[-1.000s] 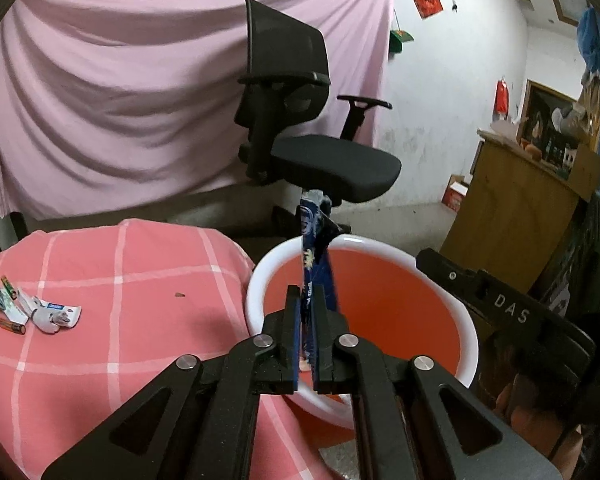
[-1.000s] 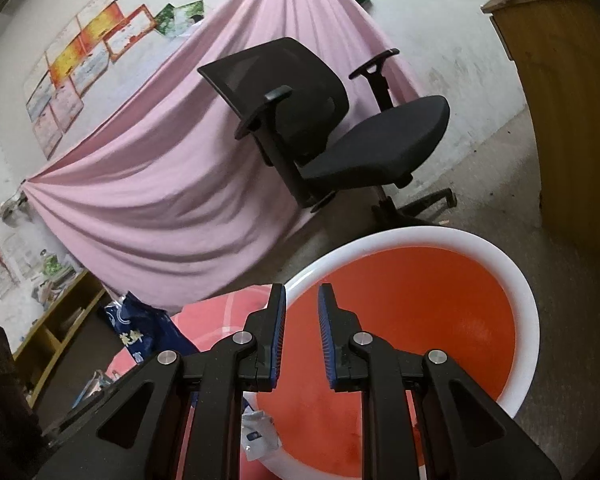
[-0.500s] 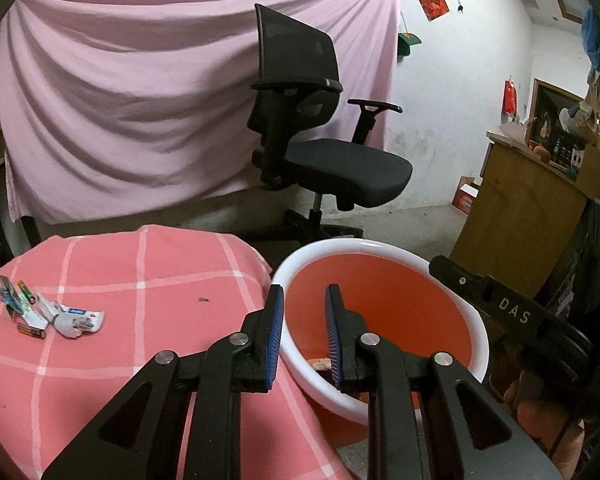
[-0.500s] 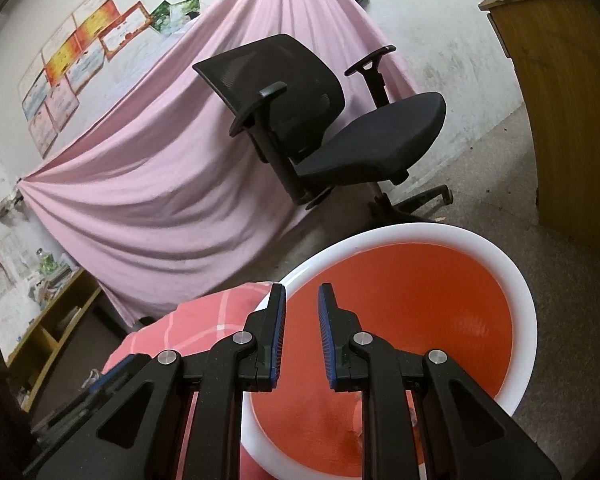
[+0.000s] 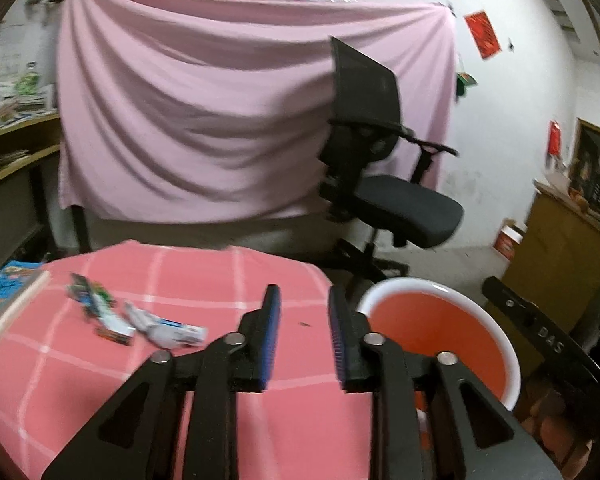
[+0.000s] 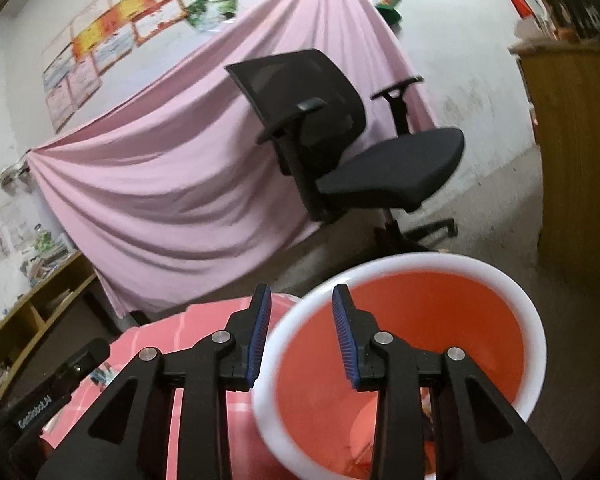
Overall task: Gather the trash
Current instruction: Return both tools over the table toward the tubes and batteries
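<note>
Pink cloth (image 5: pixel 236 128) hangs on the wall behind a black chair (image 5: pixel 384 184). Next comes the tabletop (image 5: pixel 204 280) with its pink checked cover, and the orange bin (image 5: pixel 496 336) with a white rim beside it. Both claws are spread wide and hold nothing: the left claw (image 5: pixel 300 336) over the tabletop, the right claw (image 6: pixel 300 336) over the bin's rim. Small trash wrappers (image 5: pixel 140 320) lie on the tabletop, left of the left claw.

A table draped in a pink checked cloth (image 5: pixel 228 280) carried several crumpled wrappers (image 5: pixel 140 320) clustered near its left side, a book (image 5: pixel 4 300) at the left edge, and a small dark crumb (image 5: pixel 303 324).
</note>
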A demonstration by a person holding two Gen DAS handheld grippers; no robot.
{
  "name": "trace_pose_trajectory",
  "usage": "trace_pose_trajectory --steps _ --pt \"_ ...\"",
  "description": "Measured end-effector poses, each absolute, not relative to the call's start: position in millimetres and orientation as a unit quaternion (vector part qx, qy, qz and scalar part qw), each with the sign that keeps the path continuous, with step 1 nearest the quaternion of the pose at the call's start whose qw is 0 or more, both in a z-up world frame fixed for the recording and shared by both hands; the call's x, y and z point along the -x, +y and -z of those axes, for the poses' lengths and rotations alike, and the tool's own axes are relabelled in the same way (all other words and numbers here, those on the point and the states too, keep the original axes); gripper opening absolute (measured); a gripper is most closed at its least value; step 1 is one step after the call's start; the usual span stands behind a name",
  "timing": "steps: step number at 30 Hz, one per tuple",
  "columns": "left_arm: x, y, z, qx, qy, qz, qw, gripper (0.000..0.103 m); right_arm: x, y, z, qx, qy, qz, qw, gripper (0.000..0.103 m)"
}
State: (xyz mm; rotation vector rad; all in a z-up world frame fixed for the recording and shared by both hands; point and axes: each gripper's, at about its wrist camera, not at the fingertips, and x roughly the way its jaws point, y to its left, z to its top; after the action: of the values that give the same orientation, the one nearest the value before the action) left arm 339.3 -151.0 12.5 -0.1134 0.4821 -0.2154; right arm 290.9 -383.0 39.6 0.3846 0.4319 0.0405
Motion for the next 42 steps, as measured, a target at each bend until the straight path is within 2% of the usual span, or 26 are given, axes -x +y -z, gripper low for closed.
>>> trace_pose_trajectory --steps 1,2,4,7,9,11,13,15,16,17,19,27,36,42 --pt "-338 -145 -14 0.060 0.232 0.101 0.966 0.033 -291 -378 -42 -0.185 0.210 -0.021 0.960 0.033" --pt "-334 -135 -17 0.067 0.222 0.093 0.968 0.037 -291 -373 -45 -0.181 0.206 -0.023 0.961 0.040" --pt "-327 -118 -21 0.074 0.207 0.080 0.972 0.039 -290 -360 -52 -0.174 0.191 -0.030 0.966 0.050" --pt "-319 -95 -26 0.075 0.185 0.055 0.978 0.044 -287 -345 -61 -0.164 0.169 -0.038 0.971 0.052" --pt "-312 -77 -28 0.079 0.171 0.038 0.981 0.052 -285 -336 -65 -0.161 0.158 -0.042 0.973 0.059" --pt "-304 -61 -29 0.087 0.157 0.024 0.984 0.058 -283 -326 -69 -0.159 0.142 -0.047 0.976 0.074" --pt "-297 -45 -30 0.090 0.146 0.006 0.985 0.062 -282 -316 -73 -0.154 0.129 -0.053 0.978 0.077" --pt "-294 -33 -29 0.093 0.134 -0.019 0.986 0.079 -283 -305 -75 -0.147 0.120 -0.064 0.980 0.083" --pt "-290 -23 -28 0.100 0.122 -0.034 0.987 0.094 -283 -300 -76 -0.144 0.116 -0.069 0.980 0.089" --pt "-286 -13 -27 0.110 0.106 -0.049 0.987 0.101 -282 -295 -76 -0.140 0.111 -0.073 0.981 0.096" --pt "-280 2 -24 0.123 0.087 -0.073 0.986 0.101 -279 -283 -78 -0.127 0.097 -0.077 0.984 0.103" --pt "-273 42 -3 0.125 0.086 -0.117 0.981 0.101 -278 -239 -75 -0.067 0.078 -0.110 0.989 0.103" --pt "-285 59 5 0.114 0.091 -0.088 0.985 0.101 -288 -214 -62 -0.027 0.085 -0.136 0.987 0.103" --pt "-310 76 11 0.135 0.121 -0.071 0.981 0.101 -308 -199 -55 -0.001 0.097 -0.151 0.984 0.103"
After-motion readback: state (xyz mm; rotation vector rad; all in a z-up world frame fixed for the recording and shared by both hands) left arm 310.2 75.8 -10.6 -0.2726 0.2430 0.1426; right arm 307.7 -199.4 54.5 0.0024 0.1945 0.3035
